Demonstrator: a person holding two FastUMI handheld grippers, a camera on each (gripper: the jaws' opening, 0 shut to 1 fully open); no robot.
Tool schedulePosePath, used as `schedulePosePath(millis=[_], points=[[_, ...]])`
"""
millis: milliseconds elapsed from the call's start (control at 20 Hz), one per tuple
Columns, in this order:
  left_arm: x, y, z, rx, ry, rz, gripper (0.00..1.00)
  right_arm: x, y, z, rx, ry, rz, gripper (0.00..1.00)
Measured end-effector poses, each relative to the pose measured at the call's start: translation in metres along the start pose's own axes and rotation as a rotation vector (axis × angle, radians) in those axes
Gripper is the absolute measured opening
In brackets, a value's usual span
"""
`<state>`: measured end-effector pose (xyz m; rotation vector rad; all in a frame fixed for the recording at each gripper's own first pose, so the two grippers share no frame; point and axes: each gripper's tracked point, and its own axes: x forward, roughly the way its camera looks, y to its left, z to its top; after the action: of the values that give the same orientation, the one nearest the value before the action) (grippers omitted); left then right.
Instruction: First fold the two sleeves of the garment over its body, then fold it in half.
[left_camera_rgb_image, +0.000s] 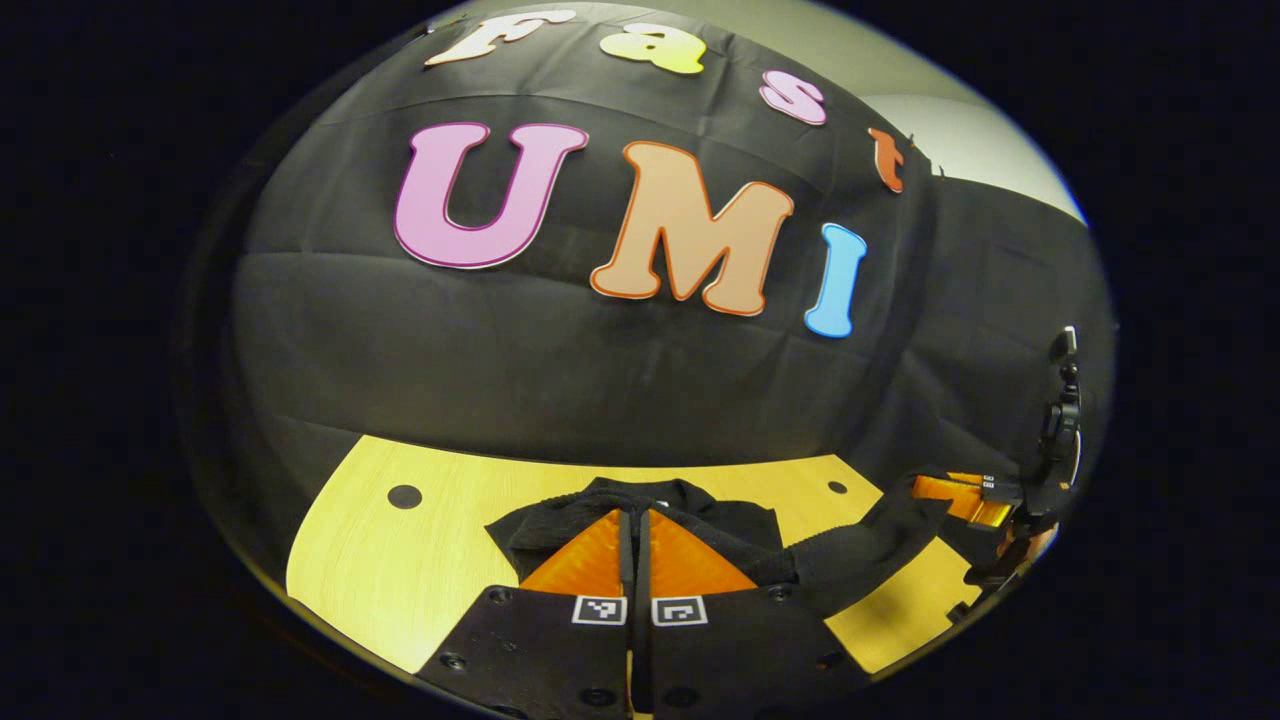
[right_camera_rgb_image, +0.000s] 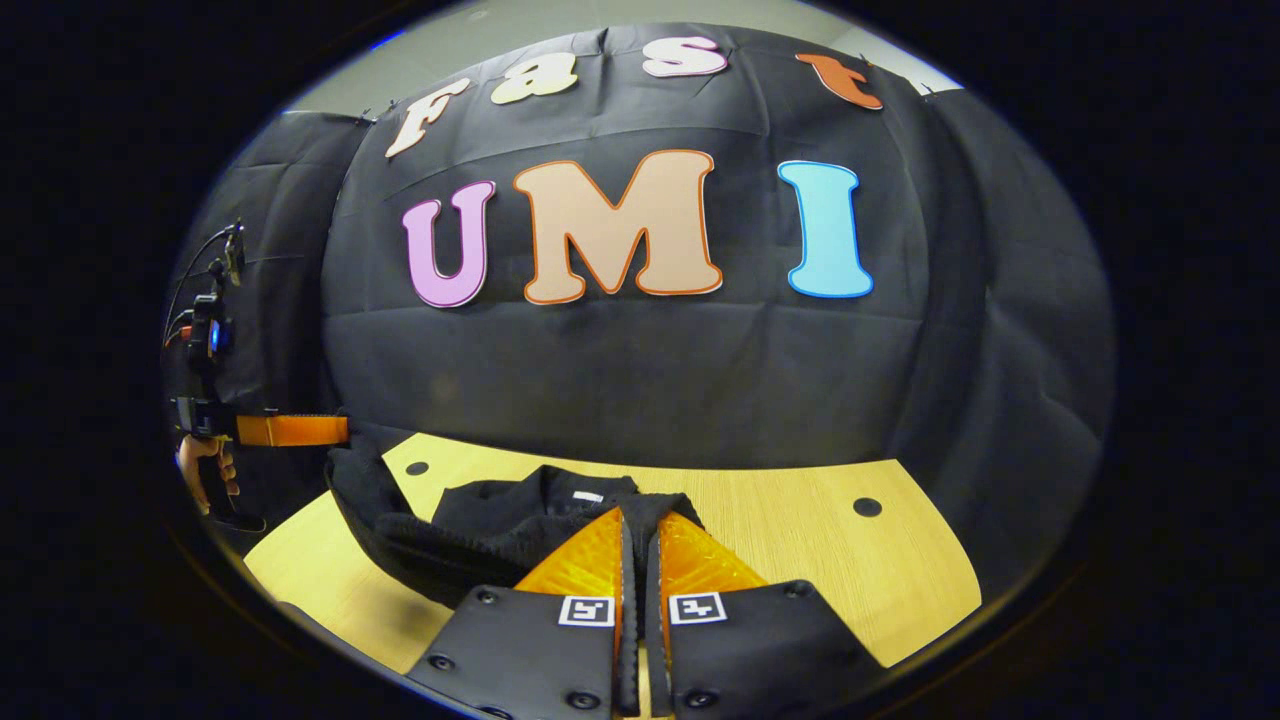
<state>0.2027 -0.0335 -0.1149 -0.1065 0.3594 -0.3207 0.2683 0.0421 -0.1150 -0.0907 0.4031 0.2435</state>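
While over table (left_camera_rgb_image: 400, 560), L gripper (left_camera_rgb_image: 635, 520), R gripper (right_camera_rgb_image: 638, 520) tight on garment (left_camera_rgb_image: 740, 525) (sleeves up)

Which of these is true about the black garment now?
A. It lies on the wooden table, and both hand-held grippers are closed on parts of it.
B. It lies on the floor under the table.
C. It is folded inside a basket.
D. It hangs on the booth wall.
A: the black garment lies on the wooden table, and each hand-held gripper, left and right, has its fingers closed on the cloth.
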Motion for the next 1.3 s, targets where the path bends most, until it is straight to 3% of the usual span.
schedulePosePath(millis=[350,700,1000,1100,1150,1200,1250,1300], points=[[0.068,0.039,0.000,-0.019,0.022,0.095,0.00,0.095,-0.004,0.023,-0.008,0.014,0.019,0.07],[0.143,0.072,-0.039,-0.044,0.102,0.176,0.00,0.186,-0.026,-0.004,0.057,0.102,-0.018,0.06],[0.171,0.083,-0.065,-0.035,0.144,0.236,0.00,0.219,-0.035,-0.026,0.058,0.141,-0.047,0.06],[0.173,0.087,-0.065,-0.026,0.138,0.254,0.00,0.221,-0.035,-0.032,0.088,0.164,-0.034,0.15],[0.173,0.091,-0.061,-0.025,0.121,0.273,0.08,0.221,-0.038,-0.035,0.094,0.169,-0.035,0.22],[0.173,0.093,-0.058,-0.027,0.105,0.281,0.08,0.220,-0.043,-0.033,0.091,0.166,-0.044,0.29],[0.172,0.094,-0.055,-0.029,0.089,0.284,0.17,0.220,-0.045,-0.029,0.089,0.156,-0.048,0.32],[0.172,0.094,-0.050,-0.031,0.073,0.282,0.32,0.215,-0.045,-0.023,0.089,0.139,-0.043,0.31]])
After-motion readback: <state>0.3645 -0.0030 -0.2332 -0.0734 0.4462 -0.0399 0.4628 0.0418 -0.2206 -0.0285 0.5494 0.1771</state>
